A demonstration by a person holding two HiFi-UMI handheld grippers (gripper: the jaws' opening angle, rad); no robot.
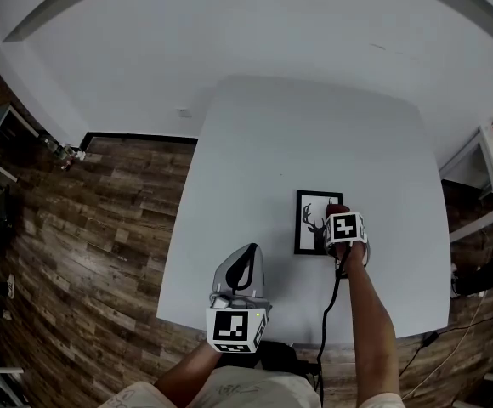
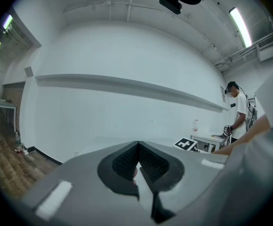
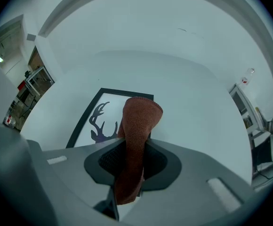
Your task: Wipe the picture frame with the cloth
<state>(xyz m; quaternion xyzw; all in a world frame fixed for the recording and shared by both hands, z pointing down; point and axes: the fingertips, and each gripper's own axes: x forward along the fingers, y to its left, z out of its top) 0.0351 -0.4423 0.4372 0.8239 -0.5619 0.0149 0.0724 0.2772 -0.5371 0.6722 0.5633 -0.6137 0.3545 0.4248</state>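
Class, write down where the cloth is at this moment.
The cloth is clamped in the right claw, over the right part of the picture frame on the white table, right of centre in the head view.

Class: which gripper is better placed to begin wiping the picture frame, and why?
Right. The right gripper is shut on the cloth over the picture frame; the left gripper is shut, empty, away from it.
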